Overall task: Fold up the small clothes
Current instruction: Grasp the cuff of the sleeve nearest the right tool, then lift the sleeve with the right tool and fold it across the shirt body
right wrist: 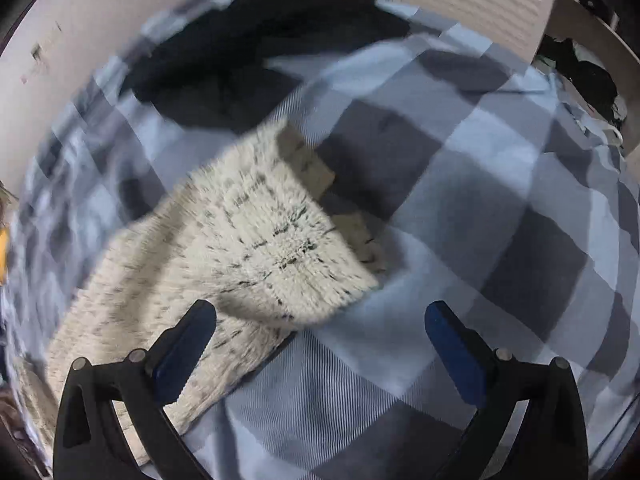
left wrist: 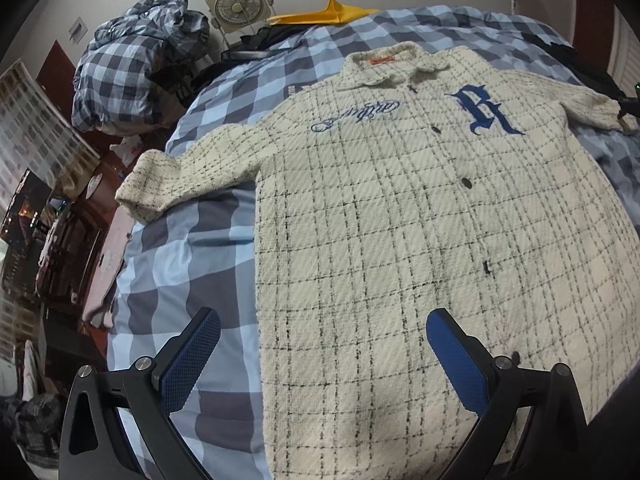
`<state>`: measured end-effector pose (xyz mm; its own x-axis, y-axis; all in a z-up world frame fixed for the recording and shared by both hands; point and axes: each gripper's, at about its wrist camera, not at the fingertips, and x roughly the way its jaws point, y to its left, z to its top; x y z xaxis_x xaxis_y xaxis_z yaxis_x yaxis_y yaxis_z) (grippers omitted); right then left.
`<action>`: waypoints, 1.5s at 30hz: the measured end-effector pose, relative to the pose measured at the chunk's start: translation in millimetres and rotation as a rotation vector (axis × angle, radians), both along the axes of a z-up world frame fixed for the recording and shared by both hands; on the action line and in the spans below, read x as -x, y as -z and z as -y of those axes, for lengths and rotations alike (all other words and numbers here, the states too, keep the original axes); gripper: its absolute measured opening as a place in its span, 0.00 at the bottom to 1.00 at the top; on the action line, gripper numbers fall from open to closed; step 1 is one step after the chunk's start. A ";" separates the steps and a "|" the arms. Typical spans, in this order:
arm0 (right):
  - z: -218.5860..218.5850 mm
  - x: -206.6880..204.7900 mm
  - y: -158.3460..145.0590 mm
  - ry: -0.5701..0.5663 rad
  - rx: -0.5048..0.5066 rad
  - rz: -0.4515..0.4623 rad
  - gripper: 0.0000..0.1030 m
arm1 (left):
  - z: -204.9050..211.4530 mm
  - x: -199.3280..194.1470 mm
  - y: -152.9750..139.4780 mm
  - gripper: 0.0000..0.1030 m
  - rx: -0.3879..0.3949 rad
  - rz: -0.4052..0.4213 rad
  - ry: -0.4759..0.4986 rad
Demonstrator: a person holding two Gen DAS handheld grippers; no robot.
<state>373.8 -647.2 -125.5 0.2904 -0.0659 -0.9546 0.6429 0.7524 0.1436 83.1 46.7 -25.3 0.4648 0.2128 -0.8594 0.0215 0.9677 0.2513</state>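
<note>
Here the left tool (left wrist: pixel 322 354) hangs wide open above the hem of a cream checked shirt (left wrist: pixel 400 220), which lies flat, front up, on the plaid bed (left wrist: pixel 180 260), collar far, long axis running away. The right tool (right wrist: pixel 320 346), equally spread, hovers over the shirt's sleeve cuff (right wrist: pixel 280 240). Dark clothing (right wrist: pixel 240 72) lies beyond; a fan (left wrist: pixel 236 2) and rumpled duvet (left wrist: pixel 132 60) sit far left.

Bare checked bed (left wrist: pixel 192 264) lies open left of the cream shirt (left wrist: pixel 400 220). A crumpled duvet (left wrist: pixel 132 68), a fan (left wrist: pixel 236 2) and dark clothing (right wrist: pixel 248 68) crowd the far end.
</note>
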 end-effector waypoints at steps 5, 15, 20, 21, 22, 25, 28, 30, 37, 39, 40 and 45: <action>-14.0 7.7 -18.9 0.002 -0.008 0.080 0.12 | -0.7 -0.1 3.9 1.00 -0.023 -0.006 -0.009; -26.5 69.6 -130.8 -0.065 0.135 0.243 0.09 | -9.0 8.8 -14.2 1.00 -0.017 0.065 -0.036; -37.8 94.2 -191.9 -0.108 0.218 0.310 0.09 | -14.8 14.4 -24.2 1.00 0.006 0.093 -0.040; -40.5 98.4 -195.9 -0.116 0.244 0.304 0.09 | -15.7 14.8 -25.5 1.00 0.012 0.097 -0.039; -42.9 99.0 -201.3 -0.121 0.261 0.292 0.09 | -17.0 15.5 -27.9 1.00 0.019 0.104 -0.039; -40.4 106.2 -207.4 -0.104 0.264 0.277 0.09 | -19.9 17.5 -33.7 1.00 0.022 0.122 -0.045; -51.2 103.3 -224.4 -0.077 0.304 0.284 0.09 | -24.4 21.5 -39.4 1.00 0.041 0.142 -0.050; -66.5 88.7 -233.9 -0.090 0.342 0.311 0.09 | -29.1 25.3 -42.5 1.00 0.053 0.154 -0.055; -239.1 108.6 -382.3 -0.360 0.428 0.640 0.09 | -43.9 38.3 -57.3 1.00 0.124 0.200 -0.077; -293.9 121.3 -413.2 -0.450 0.396 0.721 0.09 | -49.7 40.7 -61.0 1.00 0.126 0.220 -0.091; -335.4 128.1 -430.6 -0.518 0.353 0.769 0.09 | -52.9 41.4 -62.1 1.00 0.131 0.228 -0.099; -486.8 143.7 -438.6 -0.794 0.047 0.750 0.14 | -68.0 43.5 -62.5 1.00 0.154 0.236 -0.141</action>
<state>230.1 -160.3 313.2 0.7730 0.3657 -0.5184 -0.2671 0.9288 0.2569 39.6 114.7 37.2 0.6305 0.1650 -0.7585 -0.1573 0.9840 0.0833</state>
